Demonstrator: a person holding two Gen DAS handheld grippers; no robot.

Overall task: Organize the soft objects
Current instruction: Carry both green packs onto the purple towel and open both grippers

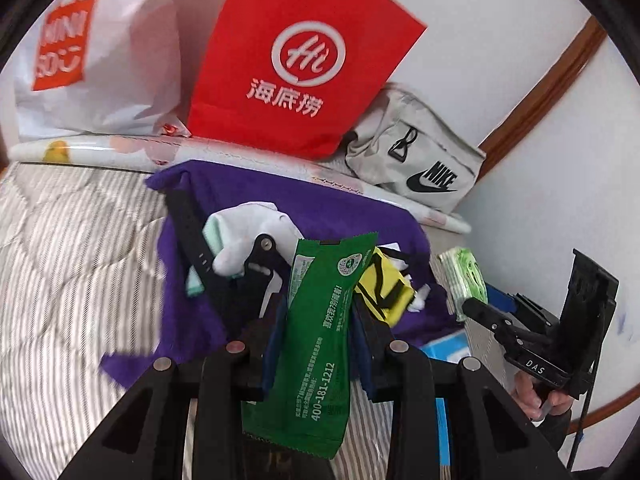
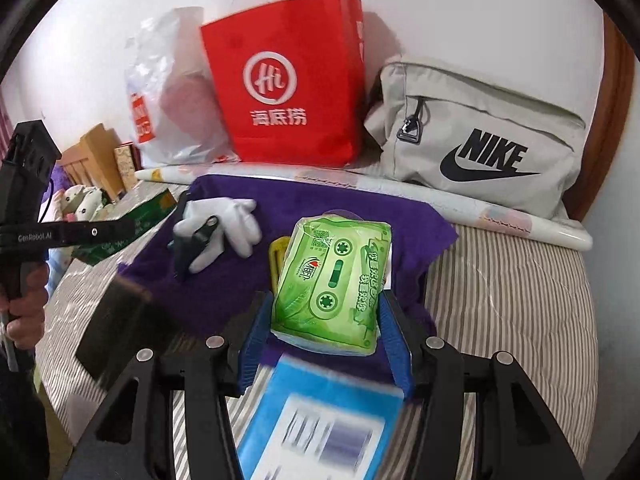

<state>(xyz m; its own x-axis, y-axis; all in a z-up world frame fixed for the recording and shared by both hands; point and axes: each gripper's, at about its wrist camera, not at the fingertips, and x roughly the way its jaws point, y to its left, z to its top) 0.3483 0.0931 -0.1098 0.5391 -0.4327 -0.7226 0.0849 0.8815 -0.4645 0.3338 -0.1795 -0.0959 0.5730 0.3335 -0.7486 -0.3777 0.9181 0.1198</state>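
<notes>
The left gripper (image 1: 316, 320) is clenched on a long, flat green foil sachet (image 1: 312, 344), its blue pads pressing the crinkled packet's sides so that it stands upright between them, sealed ends above and below. The right gripper (image 2: 326, 320) grasps a soft, pillowy pack of tissues (image 2: 332, 284) in glossy light-green wrap printed with a cassette design, its blue ribbed pads squeezing both sides. Each handle is held by a bare hand; the right one (image 1: 540, 396) shows at the lower right of the left wrist view.

Both packs hang over a purple cloth (image 2: 224, 280), plush and rumpled, spread on the bed. On it lie a white fabric glove (image 2: 228, 224), limp with splayed fingers, a black strap or clip (image 2: 196, 240) across it, and a yellow-and-black item (image 1: 384, 292) just beside the sachet. Below the right gripper sits a blurred blue-and-white flat pack (image 2: 320, 420).

The cloth rests on a quilted bedspread (image 2: 500, 300) with thin grey and white stripes. Along its far edge runs a rolled white printed sheet (image 2: 440, 196). Behind that, against the white wall, stand a stiff red paper bag (image 2: 288, 92) with a white round logo, a crumpled translucent plastic bag (image 2: 168, 92), and a slouching grey Nike pouch (image 2: 480, 136). A curved brown wooden headboard (image 2: 616, 92) frames the right side.
</notes>
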